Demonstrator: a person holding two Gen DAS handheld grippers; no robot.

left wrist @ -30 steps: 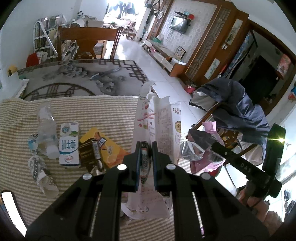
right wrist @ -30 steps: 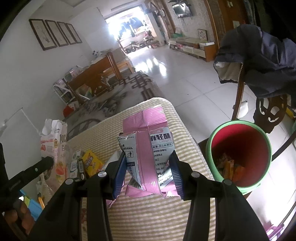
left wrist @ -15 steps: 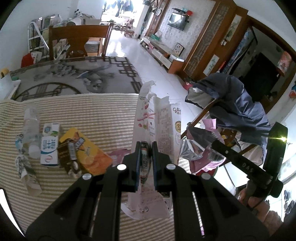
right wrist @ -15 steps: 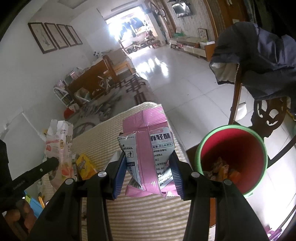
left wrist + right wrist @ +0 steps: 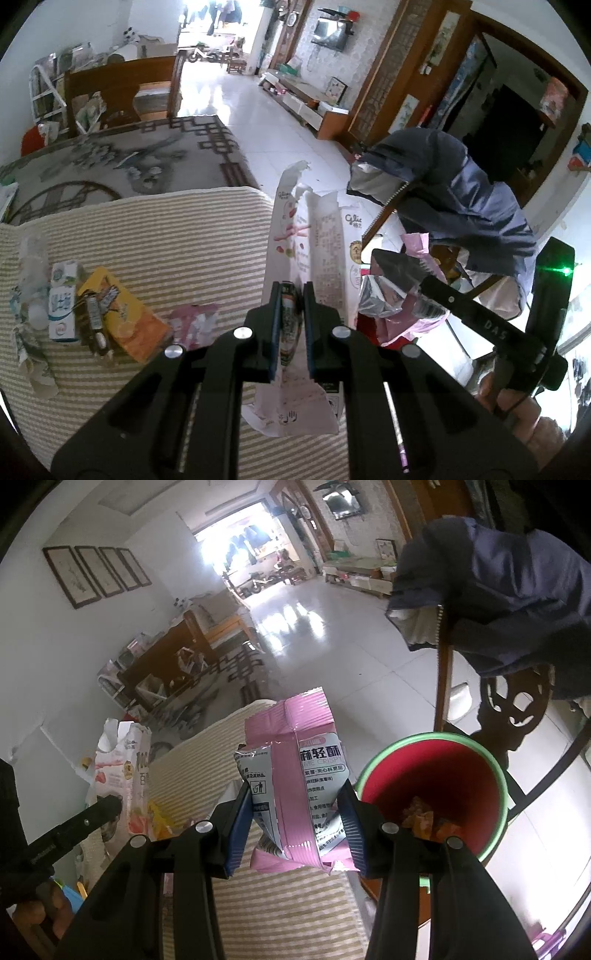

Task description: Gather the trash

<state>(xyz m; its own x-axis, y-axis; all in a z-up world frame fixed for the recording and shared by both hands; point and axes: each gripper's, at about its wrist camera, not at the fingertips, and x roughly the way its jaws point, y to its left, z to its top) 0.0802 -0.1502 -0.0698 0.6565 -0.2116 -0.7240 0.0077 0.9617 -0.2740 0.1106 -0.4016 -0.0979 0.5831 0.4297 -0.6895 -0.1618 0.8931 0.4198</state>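
My left gripper [image 5: 291, 291] is shut on a tall white snack bag with pink print [image 5: 314, 236], held upright over the striped tablecloth [image 5: 166, 236]. My right gripper [image 5: 295, 797] is shut on a pink and grey snack bag [image 5: 295, 775], just left of a red bin with a green rim [image 5: 436, 775] that has orange wrappers inside. In the left wrist view the right gripper [image 5: 413, 280] carries that crumpled bag [image 5: 384, 299] past the table's right edge. The white bag [image 5: 125, 768] also shows at the left of the right wrist view.
On the cloth's left lie a milk carton [image 5: 62, 306], a dark small carton [image 5: 92, 317], an orange packet [image 5: 125, 321], a clear bottle [image 5: 33, 266] and a pink wrapper [image 5: 192, 325]. A chair draped with a blue jacket [image 5: 461, 206] stands beside the bin.
Both grippers have moved right across the table with their bags. The bin has come closer to the right gripper, and the litter on the cloth has slid to the left of the left view.
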